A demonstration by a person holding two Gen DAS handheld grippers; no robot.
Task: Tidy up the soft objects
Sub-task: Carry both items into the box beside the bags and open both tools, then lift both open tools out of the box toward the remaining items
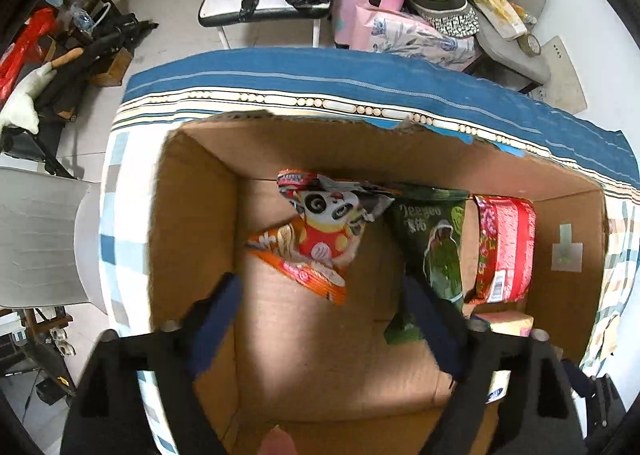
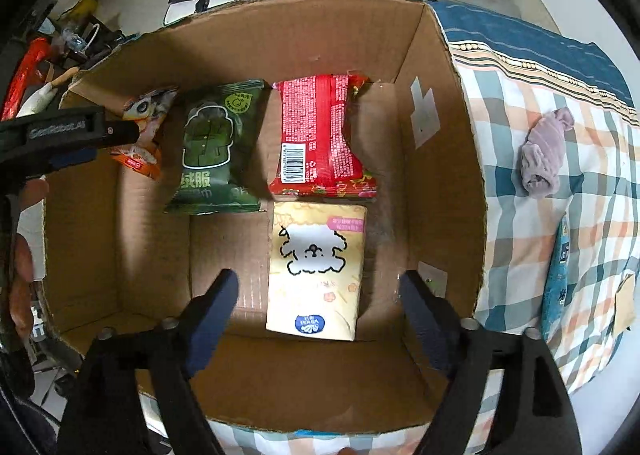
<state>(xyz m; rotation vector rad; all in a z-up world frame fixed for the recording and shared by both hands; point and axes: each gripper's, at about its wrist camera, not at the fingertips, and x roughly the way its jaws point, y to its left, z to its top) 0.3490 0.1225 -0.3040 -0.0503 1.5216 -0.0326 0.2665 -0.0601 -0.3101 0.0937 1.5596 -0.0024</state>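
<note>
A: What sits in the cardboard box [image 2: 440, 159]?

B: Four soft packs. A green pack [image 2: 214, 151] and a red pack [image 2: 320, 139] lie side by side toward the box's far wall; an orange panda pack [image 1: 320, 239] leans in its far-left corner; a cream tissue pack [image 2: 316, 271] lies just nearer than the red one.

A: And the tongs?

B: The left tongs [image 1: 324, 295] and right tongs [image 2: 316, 287] hang over the box, both spread wide and empty. A purple cloth [image 2: 544, 155] lies outside the box, on the checked table cover [image 2: 520, 239] to its right.
</note>
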